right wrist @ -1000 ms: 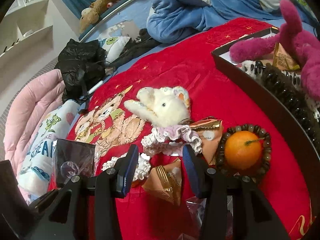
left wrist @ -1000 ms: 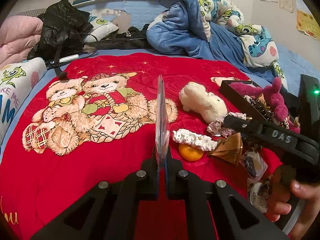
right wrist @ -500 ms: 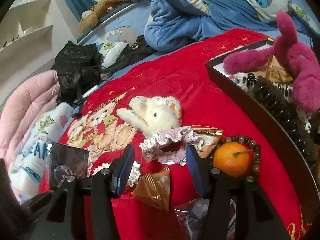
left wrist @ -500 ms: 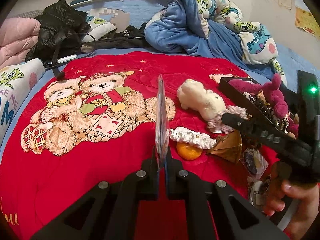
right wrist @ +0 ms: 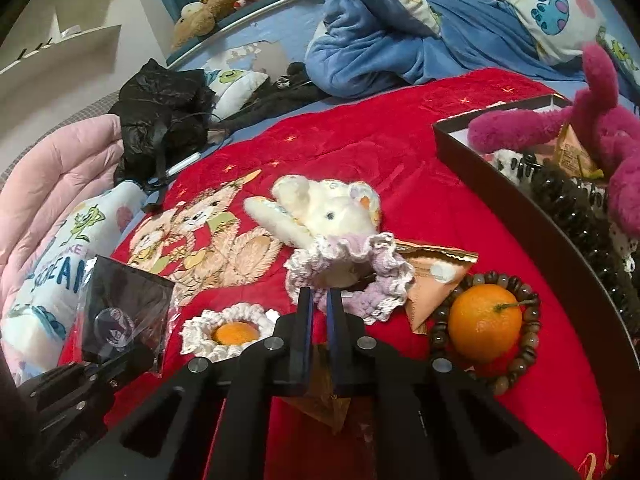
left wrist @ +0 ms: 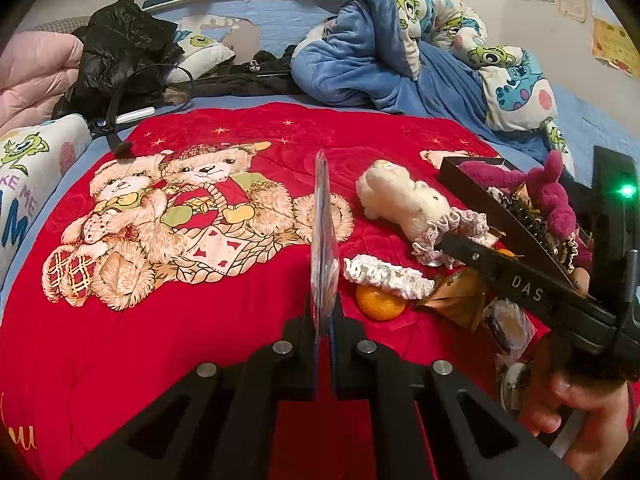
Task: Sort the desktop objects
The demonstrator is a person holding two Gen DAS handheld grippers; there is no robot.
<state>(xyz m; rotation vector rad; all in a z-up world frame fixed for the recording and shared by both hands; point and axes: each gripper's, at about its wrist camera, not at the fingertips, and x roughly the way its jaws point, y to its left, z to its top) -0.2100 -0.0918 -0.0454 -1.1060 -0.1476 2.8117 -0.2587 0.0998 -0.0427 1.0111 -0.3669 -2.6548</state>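
While the left tongs (left wrist: pixel 325 316) stay clamped on the clear packet (left wrist: pixel 322 232), the right tongs (right wrist: pixel 318 304) have pinched the lilac scrunchie (right wrist: pixel 360 272).

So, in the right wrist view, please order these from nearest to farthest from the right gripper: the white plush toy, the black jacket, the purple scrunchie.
1. Purple scrunchie, just ahead of the right gripper.
2. White plush toy, behind the scrunchie.
3. Black jacket, far back on the left.

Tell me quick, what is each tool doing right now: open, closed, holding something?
Left tool: closed on a clear plastic packet, held upright.
Right tool: closed, apparently pinching the edge of the lilac scrunchie.
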